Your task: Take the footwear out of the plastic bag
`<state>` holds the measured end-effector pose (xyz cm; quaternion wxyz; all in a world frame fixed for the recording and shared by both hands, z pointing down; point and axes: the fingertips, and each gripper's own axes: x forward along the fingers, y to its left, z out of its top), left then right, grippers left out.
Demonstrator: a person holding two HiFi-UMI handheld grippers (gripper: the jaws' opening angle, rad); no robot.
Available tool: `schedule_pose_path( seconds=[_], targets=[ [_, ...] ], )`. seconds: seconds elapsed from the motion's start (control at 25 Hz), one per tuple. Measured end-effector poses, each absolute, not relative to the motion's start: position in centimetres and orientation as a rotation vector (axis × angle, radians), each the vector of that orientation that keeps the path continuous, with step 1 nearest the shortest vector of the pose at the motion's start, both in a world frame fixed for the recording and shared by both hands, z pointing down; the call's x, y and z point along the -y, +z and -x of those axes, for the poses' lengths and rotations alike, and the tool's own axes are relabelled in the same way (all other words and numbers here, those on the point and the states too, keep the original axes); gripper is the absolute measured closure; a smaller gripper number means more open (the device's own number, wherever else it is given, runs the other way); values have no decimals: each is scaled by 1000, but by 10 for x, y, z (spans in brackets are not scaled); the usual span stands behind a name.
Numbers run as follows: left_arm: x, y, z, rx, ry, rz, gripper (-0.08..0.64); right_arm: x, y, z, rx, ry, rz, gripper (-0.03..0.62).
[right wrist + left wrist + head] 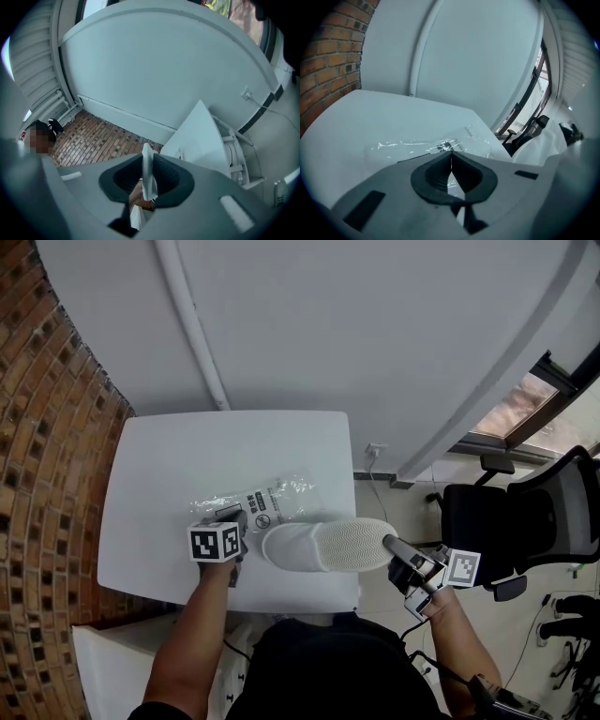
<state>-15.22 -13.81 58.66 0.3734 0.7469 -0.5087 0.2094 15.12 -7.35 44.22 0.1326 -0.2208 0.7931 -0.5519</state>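
The person's left forearm (192, 643) is reaching forward over the near edge of the white square table (159, 456), angling the left gripper (236, 521) downward. Its dark fingers (431, 171) are meeting tip to tip, pinching the near edge of the crinkled clear plastic bag with black print (272, 498), which is lying flat on the table.

The right forearm (459, 634) is coming in from the right, holding the right gripper (392, 546) level and pointing left. Its fingers (173, 176) are clamping a thin rim of the white fabric slipper with a dotted sole (323, 545). The slipper is hanging sideways, sole towards the camera, over the table's front right corner, just beside the bag.

In the head view, the left gripper's marker cube is covering most of its fingers. Whether the slipper's toe end is inside the bag's mouth or only beside it cannot be told. In the right gripper view only a narrow white strip of the slipper is showing between the fingers.
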Motion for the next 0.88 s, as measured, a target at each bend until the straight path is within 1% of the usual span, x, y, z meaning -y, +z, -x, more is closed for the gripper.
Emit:
schedule_pose_path(
  seconds=[0.28,0.52,0.76,0.88],
  targets=[
    [89,532,173,1361,382,-1950,552,61,483,-100,-2263,-1786,520,525],
    [37,530,168,1327,373,-1920,552,52,526,-67,-2184,-1901,545,525],
    [-7,539,132,1198,414,-1971,552,45,571,-77,-2311,-1908,855,515],
    [-16,542,128,1167,413,-1974,552,43,584,-80,-2483,-1855,1013,499]
  ],
)
